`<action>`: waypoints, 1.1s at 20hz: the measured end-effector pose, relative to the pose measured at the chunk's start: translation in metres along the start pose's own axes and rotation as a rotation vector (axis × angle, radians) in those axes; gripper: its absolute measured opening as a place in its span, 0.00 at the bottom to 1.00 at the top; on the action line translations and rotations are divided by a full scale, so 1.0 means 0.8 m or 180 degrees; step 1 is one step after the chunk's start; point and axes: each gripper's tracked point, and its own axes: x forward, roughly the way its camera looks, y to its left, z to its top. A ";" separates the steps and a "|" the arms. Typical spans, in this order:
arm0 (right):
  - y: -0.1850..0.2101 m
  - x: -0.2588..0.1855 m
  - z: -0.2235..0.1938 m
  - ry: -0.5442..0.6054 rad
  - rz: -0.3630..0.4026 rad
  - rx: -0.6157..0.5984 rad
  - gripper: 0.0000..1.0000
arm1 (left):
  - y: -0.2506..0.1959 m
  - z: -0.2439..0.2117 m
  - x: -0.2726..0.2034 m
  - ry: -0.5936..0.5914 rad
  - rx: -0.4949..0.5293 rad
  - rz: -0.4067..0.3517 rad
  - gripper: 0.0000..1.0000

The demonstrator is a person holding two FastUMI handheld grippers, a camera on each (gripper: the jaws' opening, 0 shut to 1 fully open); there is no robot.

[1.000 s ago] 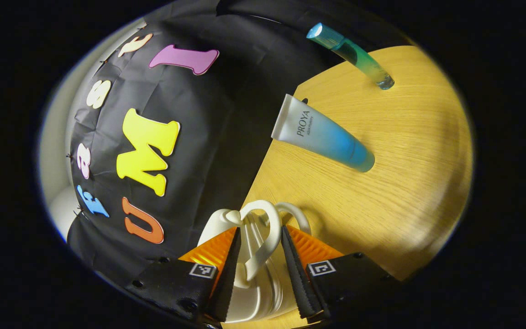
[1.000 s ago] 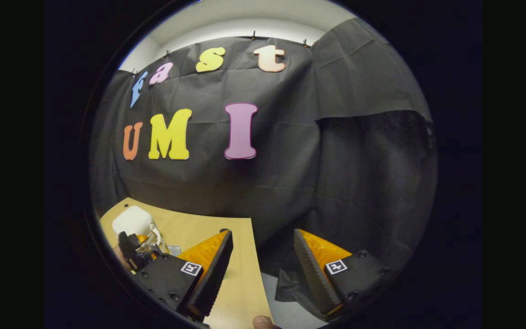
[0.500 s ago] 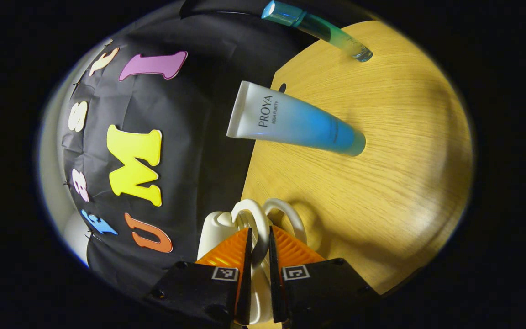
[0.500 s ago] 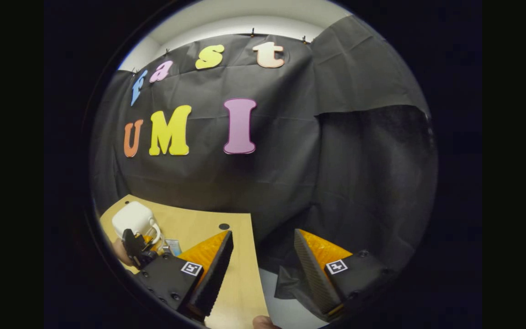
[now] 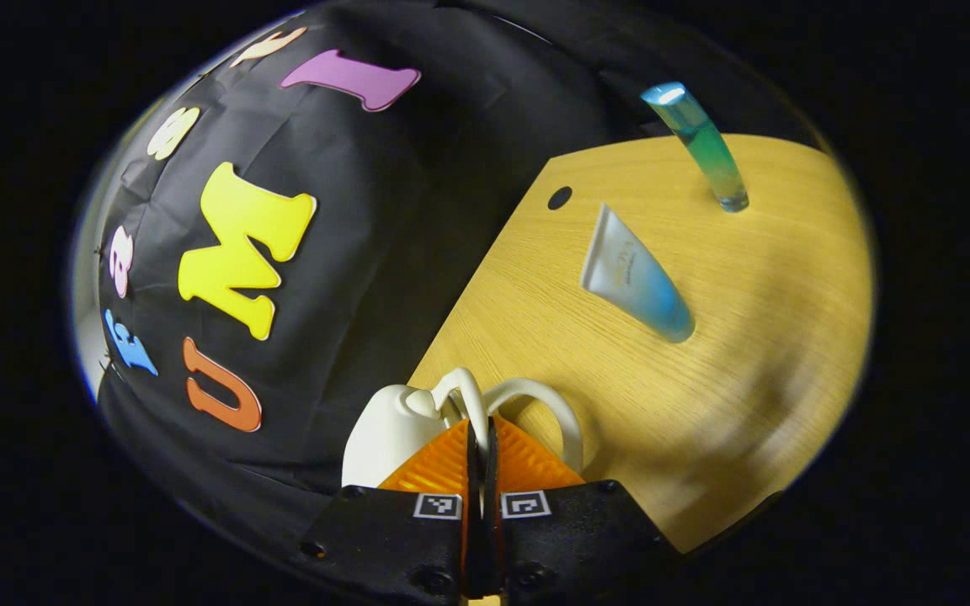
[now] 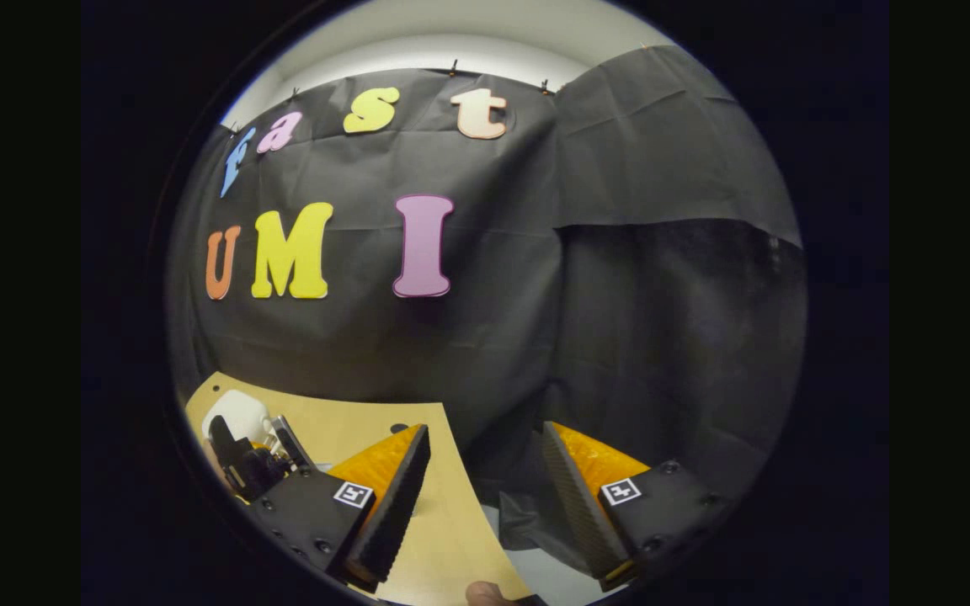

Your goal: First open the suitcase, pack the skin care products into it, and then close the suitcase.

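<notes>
A small white suitcase (image 5: pixel 384 429) stands at the wooden table's (image 5: pixel 746 337) near corner. My left gripper (image 5: pixel 481 433) is shut on one of its two loop handles (image 5: pixel 461 391); the other loop (image 5: pixel 556 412) hangs free beside it. A white-to-blue tube (image 5: pixel 636 278) stands cap-down farther out on the table, and a slim teal bottle (image 5: pixel 704 147) stands beyond it. In the right gripper view, my right gripper (image 6: pixel 485 488) is open over the table's edge (image 6: pixel 443 539), nothing between its fingers. The suitcase (image 6: pixel 237 412) and the left gripper (image 6: pixel 249 459) show at lower left.
A small dark hole (image 5: pixel 559 198) marks the table's far corner. The booth's black cloth wall (image 6: pixel 636 337) hangs close behind the table. A fingertip (image 6: pixel 482 593) shows at the bottom edge of the right gripper view.
The left gripper's fingers went from wide open to shut on the suitcase handle. Its view swung, so both products now sit farther off. The right gripper barely moved.
</notes>
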 end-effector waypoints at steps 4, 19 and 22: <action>0.039 -0.025 0.018 -0.0131 -0.0087 -0.0104 0.80 | 0.052 0.009 -0.022 -0.0168 -0.0577 -0.0150 0.03; 0.242 -0.056 0.040 -0.0169 0.0174 -0.0328 0.80 | 0.366 -0.161 -0.058 -0.0368 -0.1859 0.0127 0.03; 0.283 -0.056 0.031 -0.0069 0.0246 -0.0320 0.79 | 0.396 -0.239 -0.040 -0.0287 -0.1968 0.0034 0.03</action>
